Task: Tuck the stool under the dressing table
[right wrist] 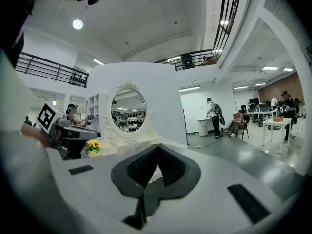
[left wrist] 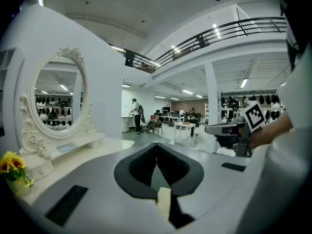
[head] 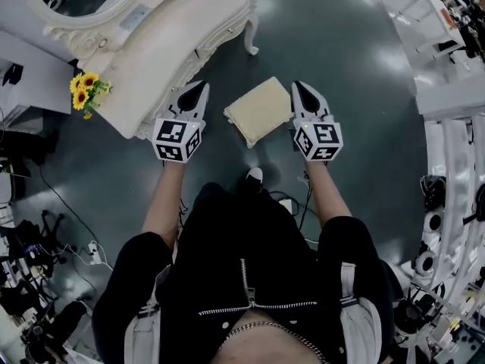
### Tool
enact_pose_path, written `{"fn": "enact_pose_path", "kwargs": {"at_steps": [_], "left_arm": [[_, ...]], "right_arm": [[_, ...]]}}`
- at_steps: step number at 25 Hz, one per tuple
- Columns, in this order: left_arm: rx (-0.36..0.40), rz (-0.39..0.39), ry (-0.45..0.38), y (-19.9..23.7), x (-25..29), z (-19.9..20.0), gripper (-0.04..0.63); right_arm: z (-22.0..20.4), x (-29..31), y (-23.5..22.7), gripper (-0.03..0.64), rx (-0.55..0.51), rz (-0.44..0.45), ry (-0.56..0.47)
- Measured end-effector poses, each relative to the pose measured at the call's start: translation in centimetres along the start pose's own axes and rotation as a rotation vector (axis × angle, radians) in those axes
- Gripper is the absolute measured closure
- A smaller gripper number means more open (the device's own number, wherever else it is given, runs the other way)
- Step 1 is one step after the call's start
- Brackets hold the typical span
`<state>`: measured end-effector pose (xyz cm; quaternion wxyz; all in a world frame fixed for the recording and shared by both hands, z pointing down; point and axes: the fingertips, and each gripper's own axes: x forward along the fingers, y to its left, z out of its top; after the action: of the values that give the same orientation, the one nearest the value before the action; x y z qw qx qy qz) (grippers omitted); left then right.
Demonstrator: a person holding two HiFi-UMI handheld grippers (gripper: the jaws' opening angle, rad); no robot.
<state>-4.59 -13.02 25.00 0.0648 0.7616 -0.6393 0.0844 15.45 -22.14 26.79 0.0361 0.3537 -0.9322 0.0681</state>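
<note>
— So, where does the stool (head: 260, 111) stand right now?

— Out on the open floor (head: 341, 44), cushion up, with the person's shoe (head: 255, 175) at its 6 o'clock. No part of it is under anything.

— And the dressing table?

— The dressing table (head: 163, 51) lies toward the stool's 10 o'clock, near but apart from it. One curved leg stands at about the stool's 12 o'clock. Farther out, toward 9 o'clock, the sunflowers (head: 87, 89) sit at the table's corner.

— What are the tools doing?

— They flank the stool, the left gripper (head: 200, 89) at its 9 o'clock and the right gripper (head: 298, 88) at its 3 o'clock. On each, the jaws are closed tip to tip, with nothing caught between them.

— Is either one touching the stool?

— Hard to say from above. The right one looks just beside the cushion's edge and may touch it. Some floor shows between the left one and the cushion.

— So how far along is the job?

— Barely begun, I'd judge. The whole move is left: the stool must go toward 10 o'clock and slide in between the table's legs.
</note>
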Motion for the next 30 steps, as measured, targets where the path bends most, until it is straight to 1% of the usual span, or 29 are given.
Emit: {"fn": "enact_pose_path", "kwargs": {"at_steps": [6, 12, 19, 26, 30], "left_arm": [[-0.023, 0.035, 0.028, 1.0, 0.8, -1.6, 0.574], [-0.026, 0.026, 0.041, 1.2, 3.0, -1.9, 0.574], [-0.039, 0.013, 0.066, 3.7, 5.8, -3.9, 0.574], [-0.057, -0.012, 0.118, 5.1, 9.1, -8.5, 0.574], [-0.065, -0.034, 0.146, 5.4, 10.8, -12.5, 0.574]], "right_arm": [[-1.5, 1.8, -0.6, 0.609, 0.006, 0.033, 0.036], [-2.5, 2.5, -2.1, 0.609, 0.023, 0.028, 0.06], [-4.8, 5.6, -3.3, 0.609, 0.035, 0.008, 0.099], [-8.9, 8.4, -4.6, 0.609, 0.079, -0.008, 0.153], [-13.8, 9.2, -5.4, 0.607, 0.114, -0.033, 0.183]]}}
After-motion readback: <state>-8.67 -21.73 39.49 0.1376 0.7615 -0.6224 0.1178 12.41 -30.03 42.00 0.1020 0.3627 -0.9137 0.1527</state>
